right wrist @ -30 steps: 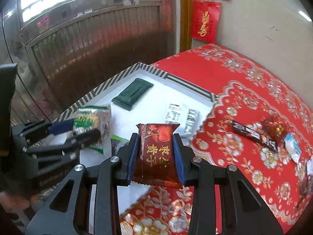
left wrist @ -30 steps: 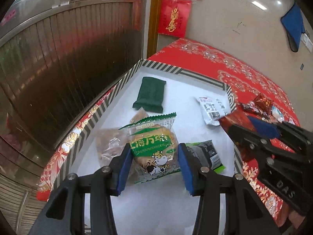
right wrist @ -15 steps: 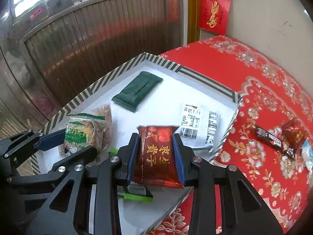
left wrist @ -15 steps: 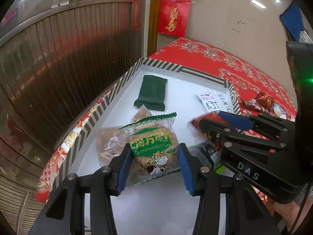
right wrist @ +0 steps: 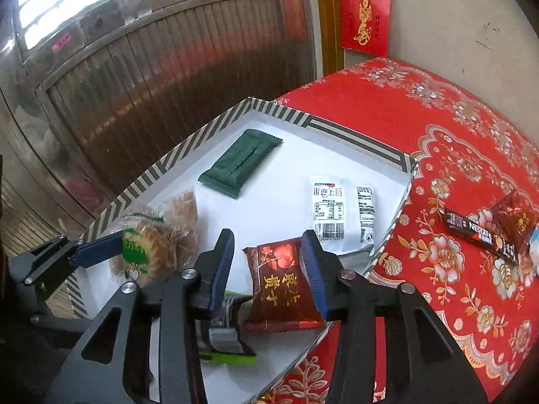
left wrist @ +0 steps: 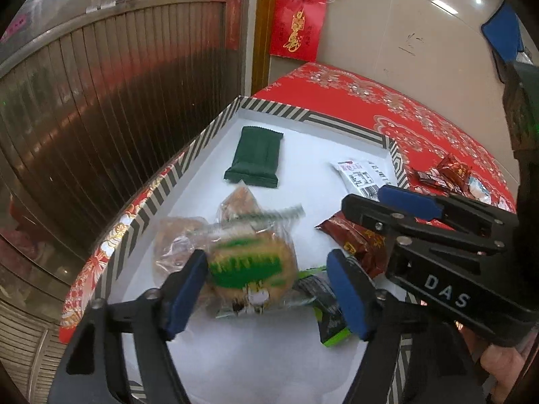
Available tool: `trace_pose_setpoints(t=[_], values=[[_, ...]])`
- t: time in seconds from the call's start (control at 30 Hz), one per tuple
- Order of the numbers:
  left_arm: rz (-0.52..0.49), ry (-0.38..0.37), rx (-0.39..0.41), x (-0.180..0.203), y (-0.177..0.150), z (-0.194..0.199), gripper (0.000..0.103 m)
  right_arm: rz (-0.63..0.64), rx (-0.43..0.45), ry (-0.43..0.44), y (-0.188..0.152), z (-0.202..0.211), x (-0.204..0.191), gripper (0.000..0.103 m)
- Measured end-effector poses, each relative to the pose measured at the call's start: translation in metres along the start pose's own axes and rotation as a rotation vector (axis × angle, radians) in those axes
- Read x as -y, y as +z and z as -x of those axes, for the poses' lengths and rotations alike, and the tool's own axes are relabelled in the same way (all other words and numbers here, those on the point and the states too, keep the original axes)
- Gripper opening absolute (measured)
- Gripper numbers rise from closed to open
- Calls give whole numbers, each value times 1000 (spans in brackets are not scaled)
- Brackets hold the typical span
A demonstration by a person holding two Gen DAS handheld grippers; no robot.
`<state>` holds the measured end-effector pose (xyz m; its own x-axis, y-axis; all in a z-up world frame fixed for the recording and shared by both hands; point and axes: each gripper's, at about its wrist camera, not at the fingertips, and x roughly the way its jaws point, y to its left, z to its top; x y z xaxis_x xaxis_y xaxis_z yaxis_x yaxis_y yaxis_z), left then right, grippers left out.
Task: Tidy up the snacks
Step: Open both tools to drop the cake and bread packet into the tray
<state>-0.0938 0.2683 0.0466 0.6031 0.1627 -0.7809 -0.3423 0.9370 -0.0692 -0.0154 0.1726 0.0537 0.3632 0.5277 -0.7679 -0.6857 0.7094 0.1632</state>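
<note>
L gripper (left wrist: 266,289) jaws wide, blurred green-label cookie pack (left wrist: 251,267) loose between them, in striped tray (left wrist: 215,124). R gripper (right wrist: 269,266) also wide, red snack pack (right wrist: 279,289) between fingers, resting on tray floor.

Right gripper (right wrist: 267,269) open, red packet (right wrist: 281,289) apparently released.

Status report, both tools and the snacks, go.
Left tool open around green biscuit pack. Right tool open, red packet lying in tray. Nothing blocking.
</note>
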Motion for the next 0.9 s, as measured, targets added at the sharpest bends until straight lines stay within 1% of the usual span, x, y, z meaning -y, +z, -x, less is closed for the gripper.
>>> trace_pose_setpoints(t=[0.03,0.1,0.2,0.27,0.57,0.9], values=[[-5,15,8,1,0,1,83,-4,8,1,-1,3,1,42],[-11,33,23,3,1,4,87,-7,18,6,-2,9,2,42],[-8,27,34,5,3,8,88,-6,35,-5,-3,22,4,42],[-9,31,41,8,5,10,91,-4,41,-11,-5,29,7,42],[-64,6,50,43,7,14,93,-38,72,-51,-21,63,33,42],[-115,-34,48,83,9,16,93,-82,111,-145,-39,97,74,42]])
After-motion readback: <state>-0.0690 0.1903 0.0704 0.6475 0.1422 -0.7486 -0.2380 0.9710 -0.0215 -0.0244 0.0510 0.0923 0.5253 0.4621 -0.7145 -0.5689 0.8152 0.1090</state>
